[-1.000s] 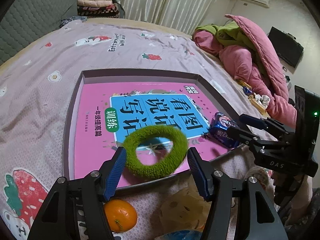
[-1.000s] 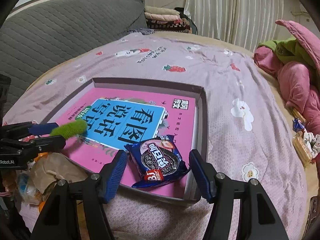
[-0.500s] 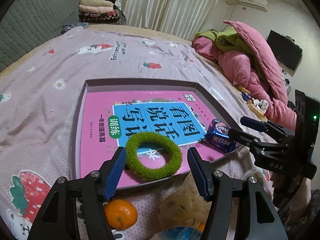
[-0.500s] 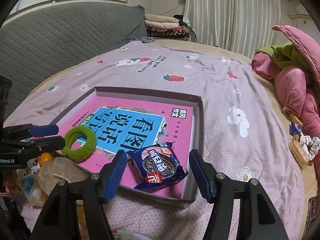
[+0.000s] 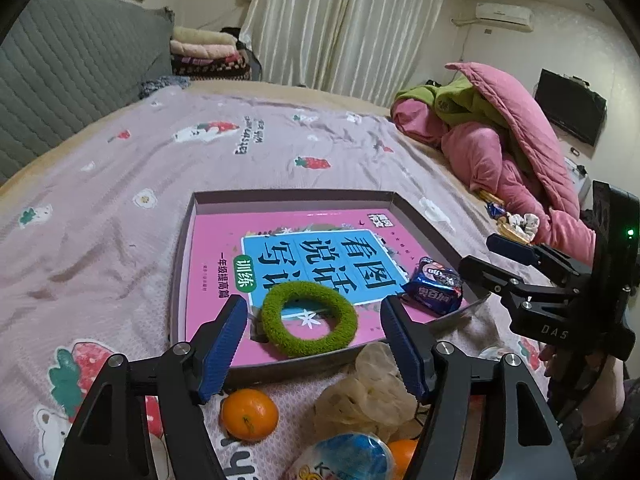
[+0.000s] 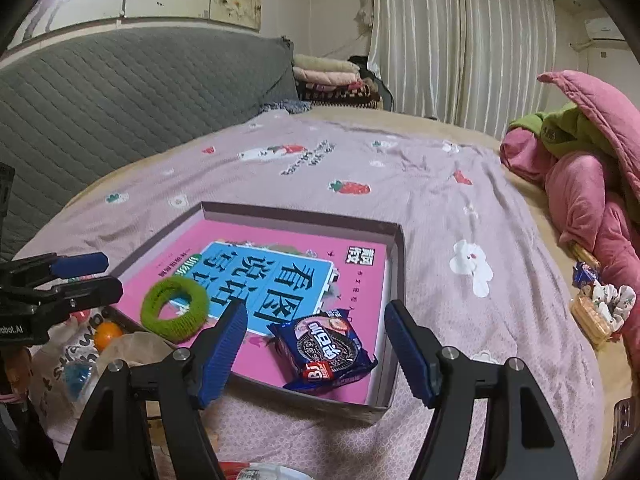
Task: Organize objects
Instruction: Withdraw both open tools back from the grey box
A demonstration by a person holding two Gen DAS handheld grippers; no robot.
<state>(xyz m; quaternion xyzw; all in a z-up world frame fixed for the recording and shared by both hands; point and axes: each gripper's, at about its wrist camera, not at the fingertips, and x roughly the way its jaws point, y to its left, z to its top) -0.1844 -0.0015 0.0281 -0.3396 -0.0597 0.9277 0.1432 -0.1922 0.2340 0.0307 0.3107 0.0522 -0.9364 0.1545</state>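
Note:
A shallow grey box (image 5: 292, 197) (image 6: 394, 264) on the bed holds a pink book (image 5: 216, 252) (image 6: 360, 280). On the book lie a green fuzzy ring (image 5: 309, 323) (image 6: 175, 313) and a blue cookie packet (image 5: 435, 291) (image 6: 325, 347). My left gripper (image 5: 310, 334) hovers above the ring; its jaws are opening and nothing is between the pads. My right gripper (image 6: 314, 344) hovers over the packet, jaws also opening, pads clear of it. Each gripper shows in the other's view: the right gripper (image 5: 496, 262) and the left gripper (image 6: 92, 274).
Near the box's front edge lie an orange (image 5: 249, 414) (image 6: 107, 331), a crumpled beige bag (image 5: 368, 392), a blue-capped item (image 5: 344, 458) and a second orange (image 5: 402, 454). Pink and green quilts (image 5: 504, 136) and small snacks (image 6: 592, 312) sit at the right. A grey headboard (image 6: 120, 92) stands behind.
Both grippers rose and drew back from the box while their jaws widened. The green ring and the cookie packet now lie free on the book, lower and smaller in view.

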